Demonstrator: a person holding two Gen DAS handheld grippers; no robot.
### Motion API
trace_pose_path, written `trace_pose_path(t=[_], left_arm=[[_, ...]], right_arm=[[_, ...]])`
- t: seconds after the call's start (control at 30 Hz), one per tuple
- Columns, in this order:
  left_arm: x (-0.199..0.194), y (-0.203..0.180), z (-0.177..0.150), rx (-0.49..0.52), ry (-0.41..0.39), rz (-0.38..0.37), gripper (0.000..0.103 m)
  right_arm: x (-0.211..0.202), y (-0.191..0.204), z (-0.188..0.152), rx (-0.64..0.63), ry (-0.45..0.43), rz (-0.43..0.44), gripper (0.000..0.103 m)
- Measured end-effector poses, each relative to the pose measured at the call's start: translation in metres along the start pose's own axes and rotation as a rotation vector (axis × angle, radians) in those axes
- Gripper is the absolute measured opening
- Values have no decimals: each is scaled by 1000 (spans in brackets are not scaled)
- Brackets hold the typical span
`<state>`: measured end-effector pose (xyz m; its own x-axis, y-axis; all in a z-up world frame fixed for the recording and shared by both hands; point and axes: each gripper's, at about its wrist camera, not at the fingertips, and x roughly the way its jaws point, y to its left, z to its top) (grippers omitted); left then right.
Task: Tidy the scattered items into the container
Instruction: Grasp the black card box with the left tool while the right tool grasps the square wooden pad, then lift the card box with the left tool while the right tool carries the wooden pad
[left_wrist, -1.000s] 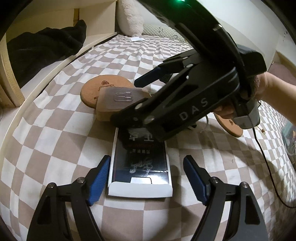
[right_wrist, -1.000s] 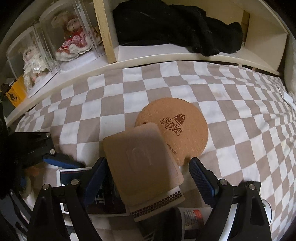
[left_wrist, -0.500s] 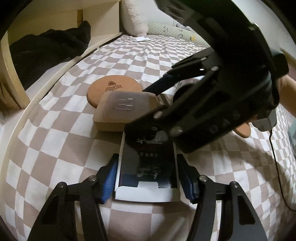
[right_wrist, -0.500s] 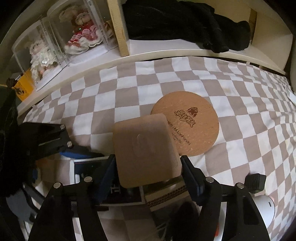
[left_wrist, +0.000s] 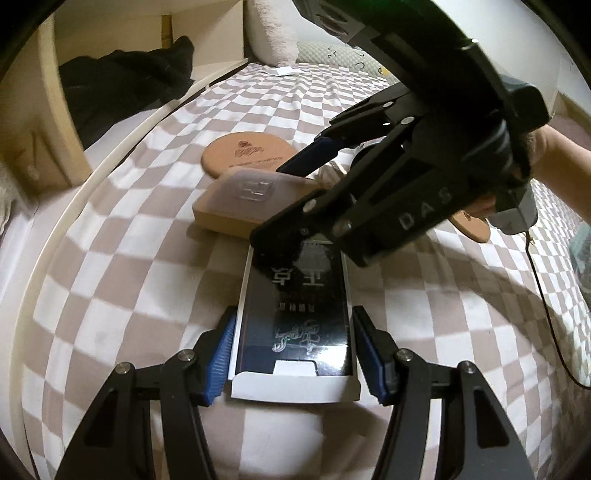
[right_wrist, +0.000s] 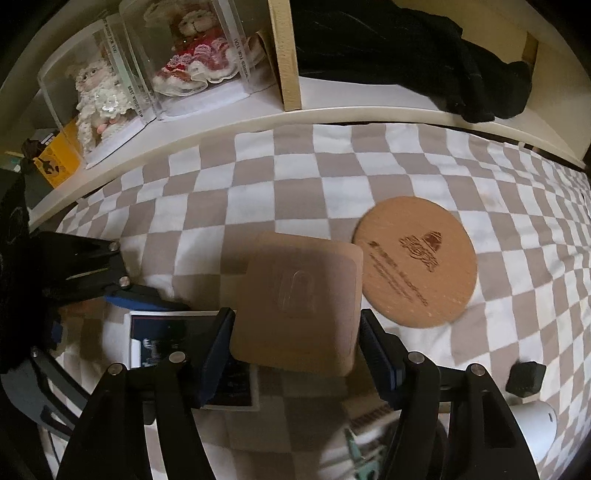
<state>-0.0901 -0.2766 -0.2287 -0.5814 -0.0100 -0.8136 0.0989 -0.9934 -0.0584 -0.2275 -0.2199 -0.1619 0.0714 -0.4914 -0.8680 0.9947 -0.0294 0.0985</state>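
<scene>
The left gripper (left_wrist: 293, 354) had just been closing and clamped the dark box (left_wrist: 293, 314) between its blue pads (left_wrist: 221, 354). The right gripper (right_wrist: 295, 354), also just closing, grasped the tan lid (right_wrist: 299, 306); a round cork coaster (right_wrist: 415, 260) lay just beyond its right finger on the checkered sheet (right_wrist: 221, 199).
</scene>
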Motion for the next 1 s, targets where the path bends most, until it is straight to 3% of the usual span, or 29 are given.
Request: trace_pose_path(t=[0.13, 0.33, 0.47, 0.67, 1.0], left_arm=[[-4, 7, -3, -27, 10, -33, 60], [-1, -1, -2, -8, 9, 1, 62], [0, -4, -3, 3, 0, 4, 72], [3, -12, -5, 57, -7, 55, 74], [1, -7, -7, 31, -13, 90, 74]], right_arm=[[1, 3, 2, 60, 2, -25, 67], [-1, 4, 4, 118, 5, -57, 65], [-10, 4, -2, 161, -1, -90, 65], [-32, -10, -30, 291, -1, -44, 65], [-93, -5, -102, 401, -32, -11, 65]])
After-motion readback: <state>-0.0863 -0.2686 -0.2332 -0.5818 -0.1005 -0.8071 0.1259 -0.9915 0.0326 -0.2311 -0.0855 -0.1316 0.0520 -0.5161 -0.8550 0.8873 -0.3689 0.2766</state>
